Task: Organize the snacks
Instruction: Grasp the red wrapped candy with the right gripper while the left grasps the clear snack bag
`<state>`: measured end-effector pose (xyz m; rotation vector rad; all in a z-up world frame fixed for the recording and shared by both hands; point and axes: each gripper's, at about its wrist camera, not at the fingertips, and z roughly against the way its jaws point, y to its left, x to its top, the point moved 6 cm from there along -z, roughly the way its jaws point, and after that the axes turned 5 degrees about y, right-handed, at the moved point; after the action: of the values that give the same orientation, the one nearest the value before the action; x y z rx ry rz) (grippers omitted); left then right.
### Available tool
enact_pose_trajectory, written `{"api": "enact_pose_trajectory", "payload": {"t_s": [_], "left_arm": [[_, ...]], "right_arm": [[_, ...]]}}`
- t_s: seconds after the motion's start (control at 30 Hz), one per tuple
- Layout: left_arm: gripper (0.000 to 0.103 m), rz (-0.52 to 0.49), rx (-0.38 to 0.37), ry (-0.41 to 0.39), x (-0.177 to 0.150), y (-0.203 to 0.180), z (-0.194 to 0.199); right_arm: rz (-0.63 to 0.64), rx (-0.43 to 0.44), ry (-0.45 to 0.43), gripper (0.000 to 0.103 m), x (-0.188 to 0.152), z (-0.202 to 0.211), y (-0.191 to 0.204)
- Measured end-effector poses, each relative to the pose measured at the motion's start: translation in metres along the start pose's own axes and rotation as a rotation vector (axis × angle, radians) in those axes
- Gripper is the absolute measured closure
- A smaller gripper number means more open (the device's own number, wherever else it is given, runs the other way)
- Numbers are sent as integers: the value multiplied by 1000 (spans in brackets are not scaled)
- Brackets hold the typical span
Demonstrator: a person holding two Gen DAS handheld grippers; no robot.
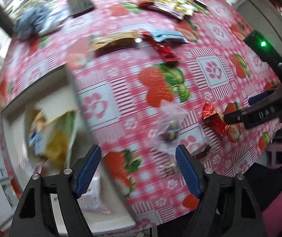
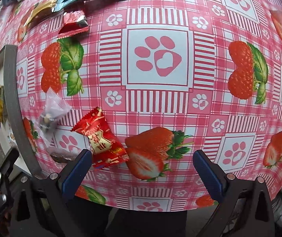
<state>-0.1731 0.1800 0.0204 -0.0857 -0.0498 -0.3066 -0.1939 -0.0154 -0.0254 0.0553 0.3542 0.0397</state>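
A red snack packet (image 2: 101, 138) lies on the strawberry tablecloth (image 2: 156, 57), just ahead of my right gripper's left finger. My right gripper (image 2: 143, 171) is open and empty. In the left wrist view the same packet (image 1: 214, 118) lies at the right gripper's fingertip (image 1: 231, 117). A clear packet (image 1: 170, 126) with a dark sweet lies ahead of my open, empty left gripper (image 1: 139, 171); it also shows in the right wrist view (image 2: 52, 112). A white box (image 1: 48, 130) beside the table holds snack packets.
More packets lie farther back: a red one (image 1: 164, 49), a gold one (image 1: 113, 39), a blue one (image 1: 166, 35), and a pile (image 1: 172, 4) at the far edge. A blue cloth (image 1: 34, 21) and a dark box (image 1: 79, 4) sit at the far left.
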Motion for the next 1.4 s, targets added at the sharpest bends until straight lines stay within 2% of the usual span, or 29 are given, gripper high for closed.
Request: {"api": "enact_pose_trajectory", "payload": {"t_s": [0.13, 0.4, 0.5, 0.57, 0.67, 0.8, 0.97, 1.07, 1.2, 1.3, 1.37, 1.4], "left_arm": [[22, -47, 9, 44, 15, -15, -22], [22, -85, 25, 120, 27, -31, -58], [22, -91, 99, 140, 27, -29, -69], [22, -72, 107, 145, 27, -25, -71], [22, -26, 64, 154, 26, -15, -72], [18, -25, 65, 153, 26, -13, -72], [6, -27, 96, 142, 27, -9, -79], [5, -24, 85, 144, 29, -8, -85], [6, -26, 101, 151, 30, -7, -86], [14, -31, 80, 150, 33, -22, -81], [26, -41, 72, 145, 34, -31, -77], [29, -51, 69, 143, 34, -35, -76]], "right_arm": [[68, -35, -13, 1, -15, -5, -4], [96, -38, 10, 1, -18, -18, 14], [105, -47, 14, 1, -13, -27, 29], [118, -53, 16, 1, -4, -34, 41], [141, -55, 18, 1, 5, -40, 52], [125, -71, 18, 1, 16, -50, 56], [137, -91, 18, 1, 22, -61, 59], [131, -127, -1, 1, 21, -65, 57], [135, -113, 4, 1, 19, -69, 58], [156, -117, -22, 16, 15, -59, 50], [179, -123, -47, 39, 12, -52, 53], [195, -128, -63, 47, 11, -49, 56]]}}
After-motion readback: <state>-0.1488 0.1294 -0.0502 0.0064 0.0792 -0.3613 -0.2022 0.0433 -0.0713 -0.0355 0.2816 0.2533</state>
